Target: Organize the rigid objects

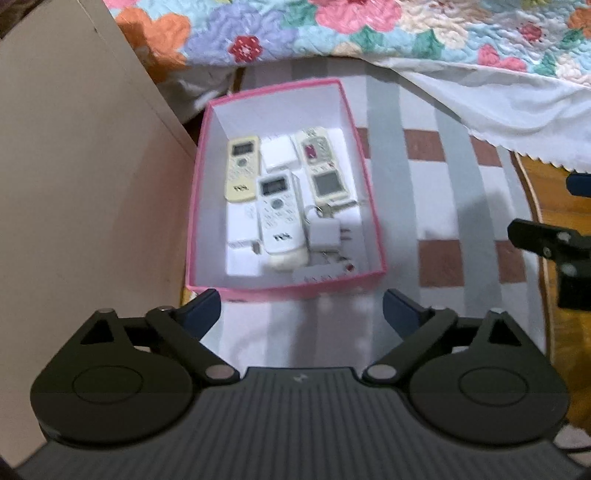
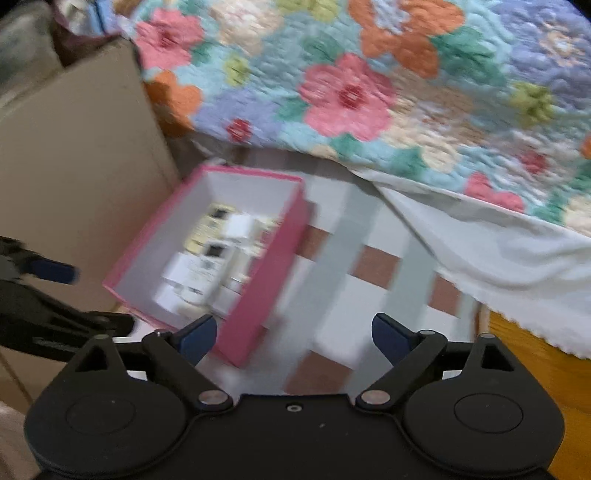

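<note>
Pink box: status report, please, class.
Left gripper open, empty. Right gripper open, empty. Pink box holds remotes, chargers. Nothing blocking.

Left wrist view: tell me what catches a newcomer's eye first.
The pink box sits centre on the checked cloth, holding a cream remote, a white remote and small white adapters. Behind it hangs a floral quilt. The left gripper hangs open before the box, empty.

floor: checkered mat (image 1: 424,177), white, grey, brown | behind: floral quilt (image 2: 351,92) over white sheet (image 2: 498,258) | left: beige cabinet side (image 1: 74,184)
</note>
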### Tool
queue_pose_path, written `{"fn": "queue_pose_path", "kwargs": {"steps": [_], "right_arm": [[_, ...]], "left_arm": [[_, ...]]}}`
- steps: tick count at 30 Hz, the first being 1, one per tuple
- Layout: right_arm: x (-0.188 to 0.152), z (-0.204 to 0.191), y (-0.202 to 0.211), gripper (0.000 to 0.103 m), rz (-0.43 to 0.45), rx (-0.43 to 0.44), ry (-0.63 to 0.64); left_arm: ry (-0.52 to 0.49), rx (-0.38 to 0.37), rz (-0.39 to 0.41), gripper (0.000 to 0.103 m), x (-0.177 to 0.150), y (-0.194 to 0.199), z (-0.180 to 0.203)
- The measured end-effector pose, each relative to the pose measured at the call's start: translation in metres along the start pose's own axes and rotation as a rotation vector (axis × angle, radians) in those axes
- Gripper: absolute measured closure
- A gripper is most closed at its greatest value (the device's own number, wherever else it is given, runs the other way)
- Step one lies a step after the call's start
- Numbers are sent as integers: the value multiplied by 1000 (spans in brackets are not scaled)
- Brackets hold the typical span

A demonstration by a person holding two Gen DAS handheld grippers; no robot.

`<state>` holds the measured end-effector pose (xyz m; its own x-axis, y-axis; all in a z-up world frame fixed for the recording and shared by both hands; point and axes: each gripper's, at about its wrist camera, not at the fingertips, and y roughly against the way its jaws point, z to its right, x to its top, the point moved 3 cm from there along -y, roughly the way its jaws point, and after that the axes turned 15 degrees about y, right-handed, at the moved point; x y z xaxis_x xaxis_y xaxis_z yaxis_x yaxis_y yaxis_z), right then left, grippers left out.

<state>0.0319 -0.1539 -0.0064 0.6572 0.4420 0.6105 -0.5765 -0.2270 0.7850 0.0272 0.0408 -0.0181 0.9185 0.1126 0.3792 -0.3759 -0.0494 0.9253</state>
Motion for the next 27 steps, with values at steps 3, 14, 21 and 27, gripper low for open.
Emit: {"fn": "queue_pose_path", "kwargs": {"steps": [3,14,21,27], "right_arm": [[-2,4,-4,10,-87,-73,-1],[-8,20,2,10,-135,-22,-147],[-7,17,13,10,-148,-22,-151],[-5,12,15,10,-149,-34,-142]], "left_arm": [[9,0,-12,7,-3,5,1],[70,-13,-79,7,-2,12,-3],[68,33,-86,7,-4,8,-6],[69,43,-76,7,-2,9,-5]]}}
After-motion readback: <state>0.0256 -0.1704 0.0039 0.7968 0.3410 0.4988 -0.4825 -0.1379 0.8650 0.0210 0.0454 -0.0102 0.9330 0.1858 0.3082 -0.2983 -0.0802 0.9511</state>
